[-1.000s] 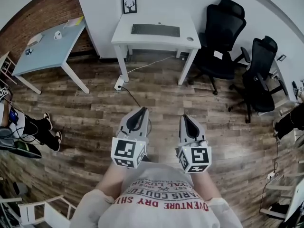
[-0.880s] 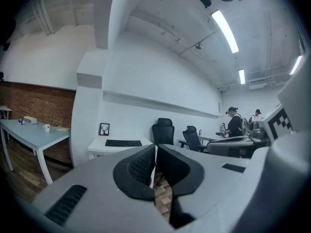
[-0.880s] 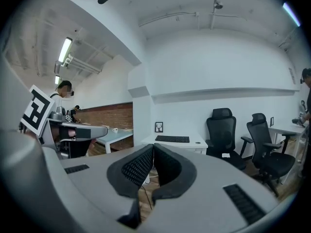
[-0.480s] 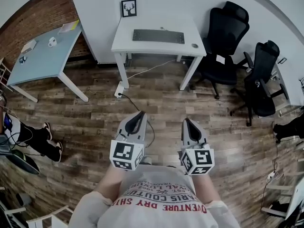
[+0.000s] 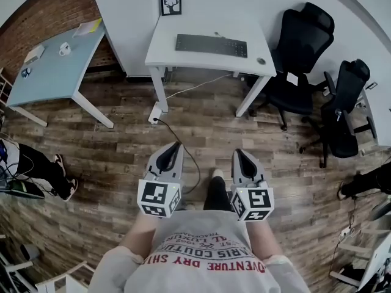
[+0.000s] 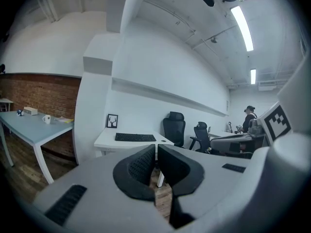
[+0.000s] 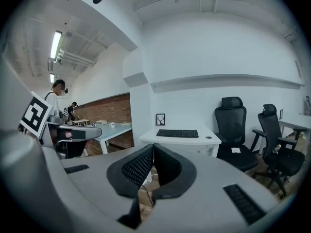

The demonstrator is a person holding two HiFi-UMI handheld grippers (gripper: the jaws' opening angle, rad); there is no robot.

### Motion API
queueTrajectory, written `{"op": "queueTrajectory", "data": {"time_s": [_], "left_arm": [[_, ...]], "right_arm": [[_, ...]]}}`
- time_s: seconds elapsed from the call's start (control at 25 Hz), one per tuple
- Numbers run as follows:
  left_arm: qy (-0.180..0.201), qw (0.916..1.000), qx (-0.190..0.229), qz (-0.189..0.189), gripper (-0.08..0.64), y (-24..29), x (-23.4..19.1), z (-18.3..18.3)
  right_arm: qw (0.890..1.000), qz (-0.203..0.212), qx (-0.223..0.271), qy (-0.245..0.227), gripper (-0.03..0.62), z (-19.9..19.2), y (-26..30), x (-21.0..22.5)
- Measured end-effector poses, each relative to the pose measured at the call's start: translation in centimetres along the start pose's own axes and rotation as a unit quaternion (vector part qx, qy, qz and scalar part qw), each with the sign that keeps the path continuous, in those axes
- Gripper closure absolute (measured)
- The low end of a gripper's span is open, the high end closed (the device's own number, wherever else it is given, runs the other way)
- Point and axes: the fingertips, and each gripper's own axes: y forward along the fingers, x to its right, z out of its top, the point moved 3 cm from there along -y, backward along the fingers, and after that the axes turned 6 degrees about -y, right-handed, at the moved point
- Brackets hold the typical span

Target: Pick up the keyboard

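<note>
Black against the white bench (image 5: 165,49), the keyboard (image 5: 211,45) lies flat near the wall in the head view. It is well apart from the left gripper (image 5: 175,146) and right gripper (image 5: 239,154), held side by side over the wooden floor (image 5: 122,139). In the left gripper view, the jaws are pressed together with nothing between them, the keyboard (image 6: 135,138) far ahead. In the right gripper view, the jaws are likewise closed and empty, with the keyboard (image 7: 177,133) ahead on the bench.

My T-shirt (image 5: 208,252), just behind my right gripper (image 5: 239,154), is showing upside-down print: "ARIS COUTUR" and "VENTURE DRY".
</note>
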Motion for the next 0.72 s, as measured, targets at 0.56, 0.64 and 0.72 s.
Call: {"op": "queueTrajectory", "data": {"time_s": [0.56,0.64,0.72], "left_arm": [[0.007,0.9981,0.018,0.058,0.524,15.4,-0.5,4.3],[0.007,0.9976,0.022,0.065,0.524,18.3,-0.2,5.0],[0.008,0.9972,0.023,0.07,0.523,21.1,0.1,5.4]], "right_arm": [[0.999,0.05,0.015,-0.007,0.566,2.8,12.8,12.6],[0.998,0.057,0.015,-0.007,0.566,3.2,14.9,15.1],[0.998,0.062,0.014,-0.009,0.566,3.5,16.8,17.4]]}}
